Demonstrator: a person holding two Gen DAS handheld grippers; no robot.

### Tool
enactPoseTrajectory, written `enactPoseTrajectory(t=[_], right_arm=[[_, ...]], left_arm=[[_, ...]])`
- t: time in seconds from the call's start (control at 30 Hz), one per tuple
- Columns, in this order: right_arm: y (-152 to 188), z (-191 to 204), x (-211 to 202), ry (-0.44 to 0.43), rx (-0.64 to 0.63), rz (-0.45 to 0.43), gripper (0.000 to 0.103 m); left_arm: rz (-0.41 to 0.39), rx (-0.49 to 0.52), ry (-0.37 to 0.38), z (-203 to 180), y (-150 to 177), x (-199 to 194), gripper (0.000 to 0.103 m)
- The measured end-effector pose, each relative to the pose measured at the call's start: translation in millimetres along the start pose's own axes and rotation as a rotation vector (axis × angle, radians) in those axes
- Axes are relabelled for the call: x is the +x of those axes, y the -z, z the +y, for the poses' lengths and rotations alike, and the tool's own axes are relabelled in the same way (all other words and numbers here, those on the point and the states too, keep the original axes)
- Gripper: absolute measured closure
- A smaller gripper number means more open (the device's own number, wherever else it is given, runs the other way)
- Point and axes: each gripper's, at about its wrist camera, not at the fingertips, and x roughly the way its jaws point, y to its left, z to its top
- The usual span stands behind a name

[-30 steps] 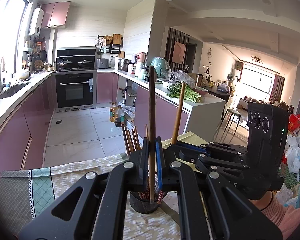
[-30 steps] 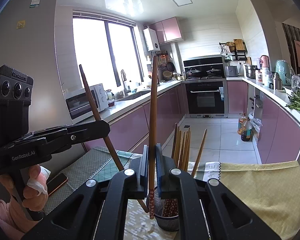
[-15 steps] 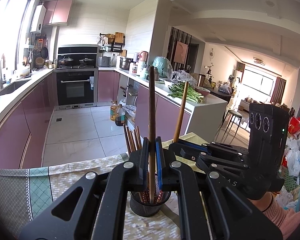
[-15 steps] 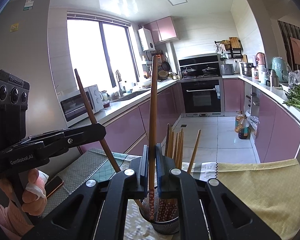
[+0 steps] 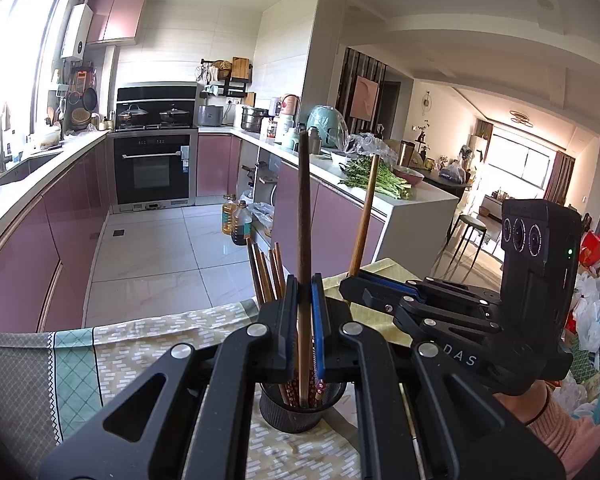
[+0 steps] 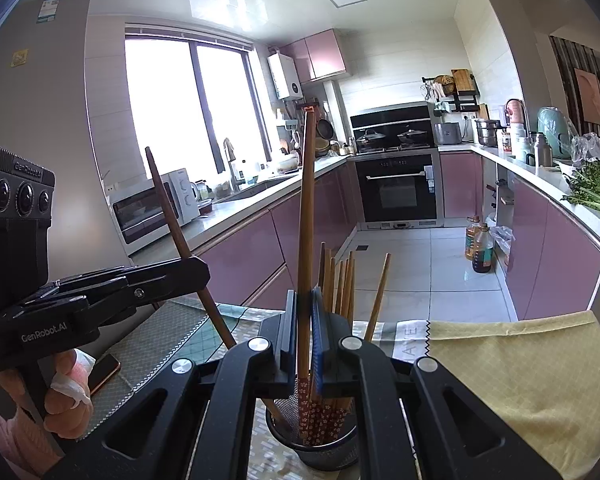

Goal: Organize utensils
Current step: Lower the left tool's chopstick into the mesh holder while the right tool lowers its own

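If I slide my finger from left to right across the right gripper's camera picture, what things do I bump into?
Left gripper → its dark chopstick → microwave → chopstick in the right gripper → oven → oil bottles → green vegetables.

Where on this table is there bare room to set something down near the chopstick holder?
The yellow cloth, right of the mesh chopstick holder in the right wrist view, lies bare. So does the patterned cloth on the holder's other side, toward the green checked edge. Crowded: around the holder itself, where both grippers, left gripper and right gripper, hold chopsticks; a phone lies by the person's hand.
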Motion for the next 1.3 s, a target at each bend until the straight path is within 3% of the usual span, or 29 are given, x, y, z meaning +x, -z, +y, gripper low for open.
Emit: enactPoseTrajectory(t=[0.77, 1.3], right_arm=[[3, -14, 13, 0.021, 0.024, 0.011, 0.097], [15, -10, 27, 0.022, 0.015, 0.053, 0.097]], left_arm=[[0.028, 0.004, -0.008, 6, -1, 9, 0.096], [0.092, 0.012, -0.01, 12, 10, 23, 0.096]])
